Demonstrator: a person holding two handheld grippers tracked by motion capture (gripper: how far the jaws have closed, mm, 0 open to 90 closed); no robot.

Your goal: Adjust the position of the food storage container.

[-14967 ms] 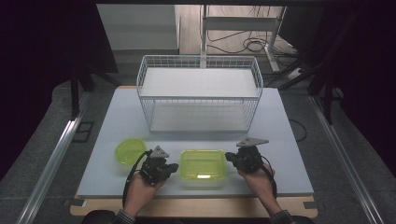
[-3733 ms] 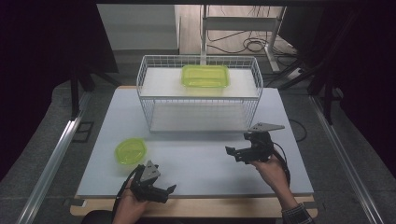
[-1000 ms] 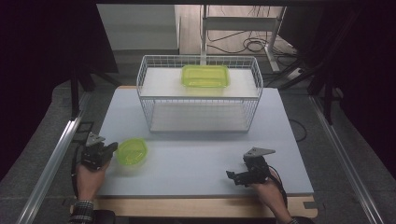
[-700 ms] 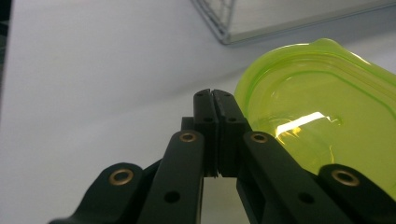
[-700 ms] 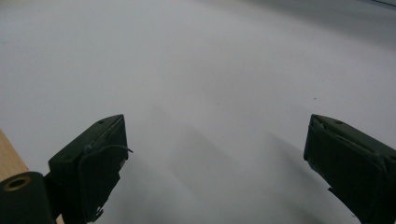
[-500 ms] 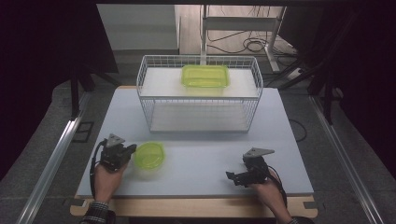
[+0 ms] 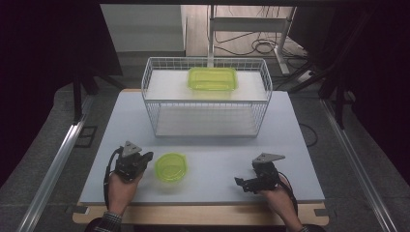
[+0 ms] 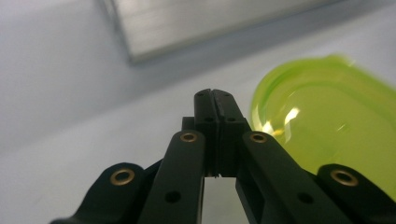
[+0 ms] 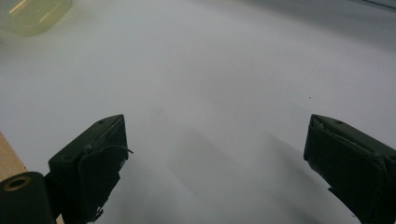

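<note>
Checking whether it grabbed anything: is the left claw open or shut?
Shut. In the left gripper view the left claw has its jaws pressed together with nothing between them, beside the round green lid.

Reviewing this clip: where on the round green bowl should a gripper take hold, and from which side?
Probably the round green bowl's thin raised rim, on the side facing the left gripper, whose shut jaws sit beside it. It stands open side up on the table, so one jaw could go inside the wall, one outside.

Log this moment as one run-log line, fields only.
left gripper: shut, beside round green bowl | right gripper: open, nothing between jaws | green container: on wire rack
</note>
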